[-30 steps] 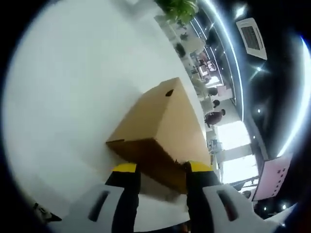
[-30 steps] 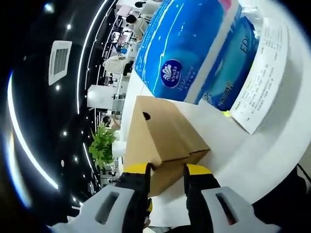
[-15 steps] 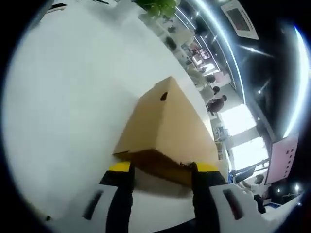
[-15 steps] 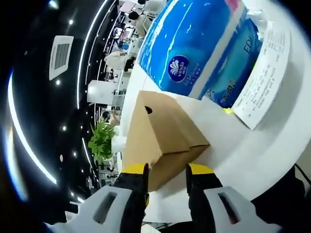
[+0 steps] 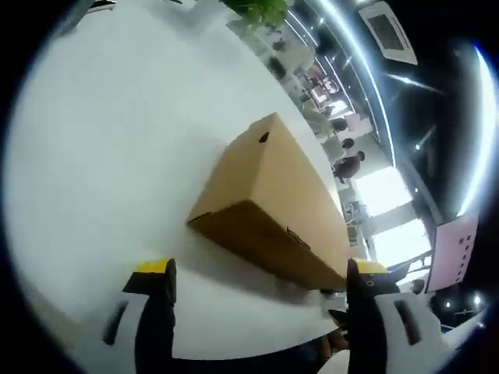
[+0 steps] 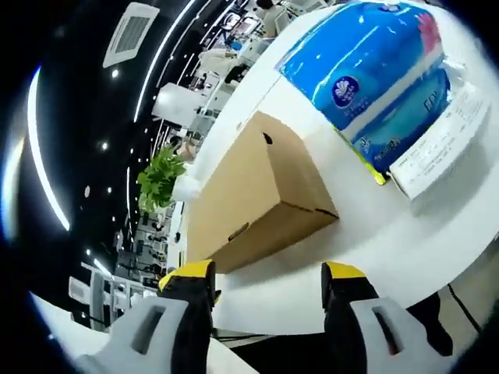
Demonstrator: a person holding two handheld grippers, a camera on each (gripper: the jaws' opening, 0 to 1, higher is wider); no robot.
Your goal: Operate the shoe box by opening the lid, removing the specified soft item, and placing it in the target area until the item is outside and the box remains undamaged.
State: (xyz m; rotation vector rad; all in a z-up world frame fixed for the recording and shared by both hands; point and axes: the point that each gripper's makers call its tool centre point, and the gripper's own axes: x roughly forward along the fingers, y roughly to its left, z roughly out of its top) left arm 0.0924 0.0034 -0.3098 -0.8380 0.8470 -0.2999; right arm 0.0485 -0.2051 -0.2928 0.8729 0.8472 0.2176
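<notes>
Both tools, left and right, widened; one shoe box, lid closed.

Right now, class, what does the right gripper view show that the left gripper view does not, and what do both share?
The right gripper view alone has the blue tissue pack and a printed white carton beside it, behind the box. The left gripper view alone has bright windows and a pink screen in the background. Both share the closed cardboard shoe box on the white table, with each view's own gripper, left and right, open and off the box.
</notes>
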